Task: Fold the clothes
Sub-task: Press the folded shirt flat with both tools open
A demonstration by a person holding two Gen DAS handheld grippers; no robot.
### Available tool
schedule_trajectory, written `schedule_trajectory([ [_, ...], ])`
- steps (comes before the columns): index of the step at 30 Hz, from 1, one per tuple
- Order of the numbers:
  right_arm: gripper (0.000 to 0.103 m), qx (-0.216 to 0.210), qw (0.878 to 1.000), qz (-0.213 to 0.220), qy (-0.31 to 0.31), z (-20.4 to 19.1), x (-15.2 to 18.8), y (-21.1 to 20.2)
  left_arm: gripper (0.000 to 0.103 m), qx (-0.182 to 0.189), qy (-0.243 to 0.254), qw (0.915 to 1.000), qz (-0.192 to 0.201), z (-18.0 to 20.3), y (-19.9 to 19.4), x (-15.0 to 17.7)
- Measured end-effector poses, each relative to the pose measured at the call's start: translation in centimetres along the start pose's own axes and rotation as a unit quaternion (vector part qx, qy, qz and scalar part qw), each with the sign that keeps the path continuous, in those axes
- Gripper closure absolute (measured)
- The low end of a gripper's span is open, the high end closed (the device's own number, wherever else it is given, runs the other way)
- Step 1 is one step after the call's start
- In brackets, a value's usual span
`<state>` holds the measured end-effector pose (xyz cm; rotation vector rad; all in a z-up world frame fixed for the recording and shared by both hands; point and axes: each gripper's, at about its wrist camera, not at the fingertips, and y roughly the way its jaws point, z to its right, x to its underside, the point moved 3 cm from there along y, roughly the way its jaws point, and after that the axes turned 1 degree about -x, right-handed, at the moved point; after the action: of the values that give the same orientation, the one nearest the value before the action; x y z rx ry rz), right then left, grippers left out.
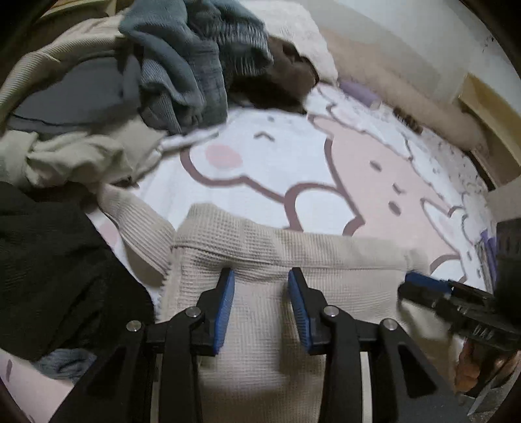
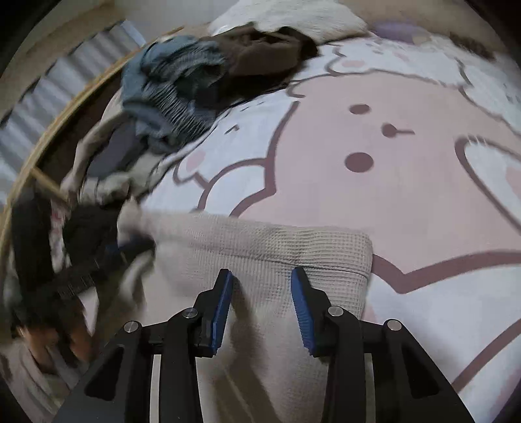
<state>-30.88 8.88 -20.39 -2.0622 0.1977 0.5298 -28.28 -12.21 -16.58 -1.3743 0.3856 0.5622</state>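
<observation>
A beige waffle-knit garment [image 1: 280, 293] lies folded on the bed, its far folded edge running across both views [image 2: 276, 247]. My left gripper [image 1: 262, 273] hovers over the garment's left part, open, with only flat cloth showing in the gap between its blue pads. My right gripper [image 2: 262, 273] stands over the garment's right end near the rounded corner, also open with nothing pinched. In the left wrist view the right gripper [image 1: 423, 286] reaches in from the right edge onto the cloth. In the right wrist view the left gripper [image 2: 130, 247] is a blur at the left.
The garment rests on a pink and white cartoon-bear sheet [image 1: 358, 169]. A heap of unfolded clothes fills the left and back: blue-grey [image 1: 182, 65], brown [image 1: 280, 78], pale beige [image 1: 75, 159], black [image 1: 49, 260]. A white pillow [image 2: 293, 13] and a wooden bed frame [image 1: 488, 107] border the bed.
</observation>
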Motion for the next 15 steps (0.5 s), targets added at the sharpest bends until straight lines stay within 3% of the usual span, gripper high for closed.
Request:
schedule_trajectory([
  [3,0.065,-0.049,0.999,0.002,0.025,-0.8,1.4,-4.0,0.064,-0.008,0.034,0.9989,0.032,0.8,-4.1,0.7],
  [4,0.065,-0.059,0.998,0.009,0.019,-1.2,2.4,-5.5,0.058,-0.012,0.049,0.9979,0.042,1.0,-5.6,1.2],
  [5,0.065,-0.060,0.998,0.016,0.006,-1.7,3.6,-6.8,0.051,-0.015,0.066,0.9963,0.052,1.4,-7.2,2.2],
  [9,0.065,-0.052,0.997,0.012,-0.048,-4.6,11.0,-11.0,0.050,-0.019,0.112,0.9907,0.075,2.0,-13.0,8.2],
  [15,0.065,-0.027,0.993,-0.028,-0.116,-8.8,21.1,-12.0,0.042,-0.026,0.092,0.9936,0.061,1.3,-15.3,17.9],
])
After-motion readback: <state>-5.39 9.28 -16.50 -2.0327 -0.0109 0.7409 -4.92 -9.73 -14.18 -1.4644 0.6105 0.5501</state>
